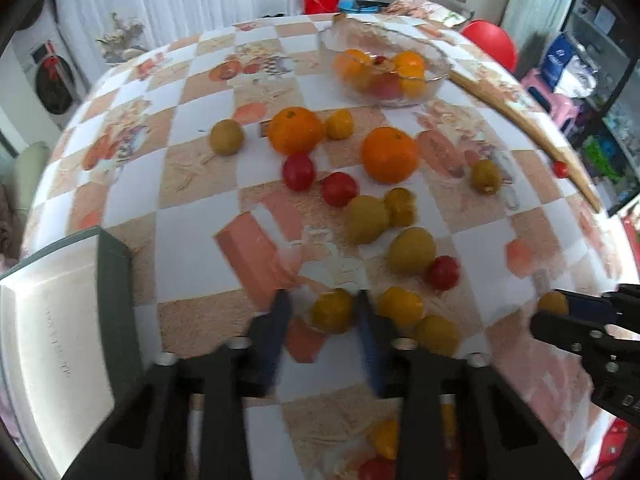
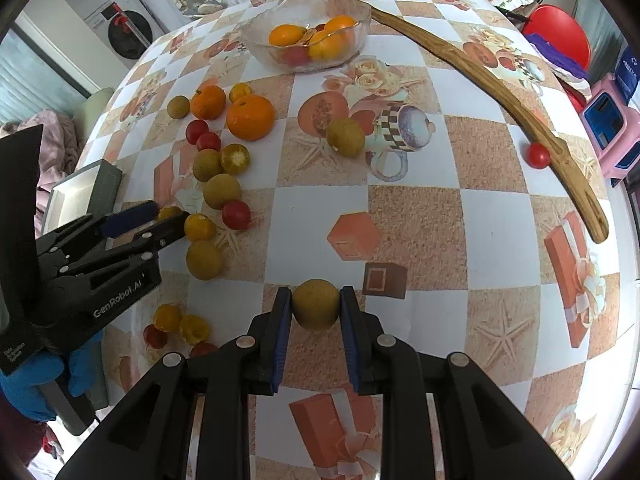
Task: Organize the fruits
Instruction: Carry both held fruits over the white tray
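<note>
the left claw (image 1: 322, 312) points steeply down at the checkered surface (image 1: 200, 184), its blue pads pressed on a small yellow fruit (image 1: 332, 310). more yellow, red and orange fruits lie scattered toward 12 o'clock, two big oranges (image 1: 296, 130) among them. a glass bowl (image 1: 384, 66) of fruit sits further out at 1 o'clock. at 3 o'clock the right claw (image 1: 554, 312) grips a small yellowish fruit (image 1: 553, 303).

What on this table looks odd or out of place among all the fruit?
A long wooden back scratcher lies across the fruit table. One red cherry tomato sits alone against it near the edge, far from the main scatter. Most fruit lies loose on the tablecloth rather than in the glass bowl.
</note>
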Action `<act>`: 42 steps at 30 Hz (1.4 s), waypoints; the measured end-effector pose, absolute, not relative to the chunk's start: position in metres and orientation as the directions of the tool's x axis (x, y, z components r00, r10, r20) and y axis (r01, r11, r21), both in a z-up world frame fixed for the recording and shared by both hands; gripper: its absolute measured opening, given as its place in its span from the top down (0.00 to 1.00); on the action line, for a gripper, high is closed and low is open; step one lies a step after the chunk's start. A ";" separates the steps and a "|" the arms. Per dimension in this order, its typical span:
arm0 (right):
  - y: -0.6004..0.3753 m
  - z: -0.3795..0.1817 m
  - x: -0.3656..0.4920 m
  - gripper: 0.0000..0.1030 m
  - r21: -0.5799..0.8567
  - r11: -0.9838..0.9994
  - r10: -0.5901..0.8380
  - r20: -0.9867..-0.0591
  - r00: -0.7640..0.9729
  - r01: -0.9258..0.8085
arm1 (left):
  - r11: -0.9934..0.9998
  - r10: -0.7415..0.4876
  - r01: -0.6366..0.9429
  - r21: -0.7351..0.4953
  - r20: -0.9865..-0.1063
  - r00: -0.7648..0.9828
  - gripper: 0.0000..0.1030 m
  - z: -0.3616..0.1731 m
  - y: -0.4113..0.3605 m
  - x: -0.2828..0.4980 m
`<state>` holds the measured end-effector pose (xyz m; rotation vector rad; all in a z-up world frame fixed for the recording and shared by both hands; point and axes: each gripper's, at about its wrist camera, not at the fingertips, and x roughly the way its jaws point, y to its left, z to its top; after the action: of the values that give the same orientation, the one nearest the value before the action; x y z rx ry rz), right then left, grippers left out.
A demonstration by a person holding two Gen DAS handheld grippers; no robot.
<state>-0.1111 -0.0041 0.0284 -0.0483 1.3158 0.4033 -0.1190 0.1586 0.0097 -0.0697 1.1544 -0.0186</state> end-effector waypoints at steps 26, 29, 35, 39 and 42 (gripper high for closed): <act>0.196 0.062 -0.113 0.74 0.343 0.761 0.451 -0.890 0.069 -0.550 | 0.896 0.220 -0.441 0.042 -0.907 0.360 0.78 0.048 0.335 -0.214; 0.232 0.054 -0.116 0.74 0.345 0.737 0.452 -0.891 0.044 -0.582 | 0.872 0.252 -0.483 0.074 -0.915 0.315 0.78 0.036 0.357 -0.219; 0.281 0.029 -0.123 0.74 0.313 0.712 0.409 -0.913 0.008 -0.629 | 0.847 0.277 -0.521 0.106 -0.924 0.263 0.78 0.019 0.374 -0.223; 0.295 0.013 -0.125 0.74 0.273 0.712 0.364 -0.931 0.007 -0.647 | 0.858 0.292 -0.497 0.130 -0.919 0.264 0.77 0.017 0.372 -0.223; 0.301 0.010 -0.128 0.74 0.241 0.702 0.340 -0.940 0.018 -0.670 | 0.862 0.306 -0.484 0.152 -0.917 0.256 0.67 0.017 0.372 -0.221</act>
<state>-0.1284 0.3009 0.0096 -0.3057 1.3384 0.8038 -0.2209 0.3716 0.0172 -0.1725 1.1975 0.5399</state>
